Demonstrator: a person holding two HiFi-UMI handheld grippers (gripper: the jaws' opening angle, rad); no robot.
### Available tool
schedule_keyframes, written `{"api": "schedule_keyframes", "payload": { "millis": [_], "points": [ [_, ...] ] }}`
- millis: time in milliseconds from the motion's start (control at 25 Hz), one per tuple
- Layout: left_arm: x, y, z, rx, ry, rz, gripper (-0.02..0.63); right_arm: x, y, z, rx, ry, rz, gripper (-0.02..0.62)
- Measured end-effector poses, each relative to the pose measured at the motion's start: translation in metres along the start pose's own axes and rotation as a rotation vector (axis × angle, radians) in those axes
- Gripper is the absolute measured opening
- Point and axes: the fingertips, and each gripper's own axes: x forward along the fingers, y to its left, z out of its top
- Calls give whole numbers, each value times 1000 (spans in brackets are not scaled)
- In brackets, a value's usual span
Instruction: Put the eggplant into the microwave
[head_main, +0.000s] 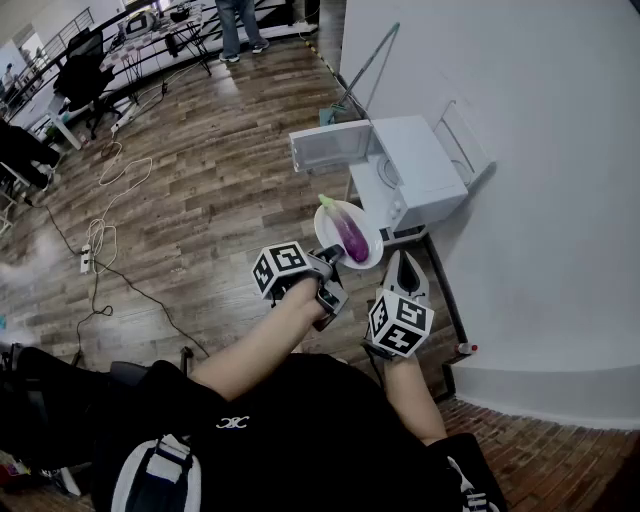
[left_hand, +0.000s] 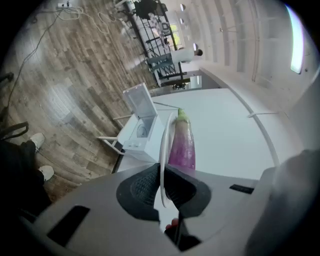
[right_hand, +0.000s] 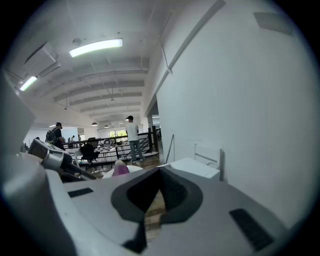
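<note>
- the left tongs (head_main: 335, 255) are clamped on the near rim of a white plate (head_main: 372, 245). in the left gripper view the two dark pads (left_hand: 142, 187) press on the thin edge of the plate (left_hand: 162, 150), which shows edge-on there.
- the eggplant (head_main: 350, 233) lies on that plate, purple, with its green stem end pointing away from the person. it is held in the air, short of the microwave and not inside it.
- in the left gripper view the eggplant (left_hand: 181, 145) rests along one face of the plate, just past the pads.
- the right tongs (head_main: 405, 262) are just beside the plate, on its right, and touch nothing. in the right gripper view the right tongs (right_hand: 156, 192) are drawn together with only a sliver of floor showing between the pads, and nothing is held.
- the microwave (head_main: 415, 170) is white and stands against the white wall (head_main: 540, 150), beyond the plate. its door (head_main: 330, 147) is swung open to the left.
- both pairs of tongs point toward the microwave and slope a little downward.
- the floor (head_main: 200, 180) is wood plank, with cables trailing across it at the left.
- a person (right_hand: 132, 137) stands by a railing in the far background.
</note>
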Motion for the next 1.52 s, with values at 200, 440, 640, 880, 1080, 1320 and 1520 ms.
{"api": "schedule_keyframes", "payload": {
  "millis": [200, 440, 640, 880, 1080, 1320, 1520],
  "points": [
    [1, 2, 2, -2, -3, -1, 15, 5, 4, -2, -7, -6, 24, 12],
    [-4, 9, 19, -3, 5, -5, 15, 15, 27, 1, 1, -38, 34, 12],
    [-13, 11, 42, -6, 16, -10, 15, 28, 52, -2, -4, -28, 41, 12],
    [-20, 17, 75, 4, 28, -21, 15, 53, 87, -4, -33, -31, 49, 12],
    [-23, 19, 109, 6, 18, -21, 15, 67, 111, 1, -32, -43, 51, 12],
    [-19, 14, 127, 15, 25, -21, 15, 89, 121, 2, -31, -31, 50, 12],
    [-3, 21, 144, -13, 25, -6, 15, 119, 121, 2, -41, -22, 54, 12]
  ]
}}
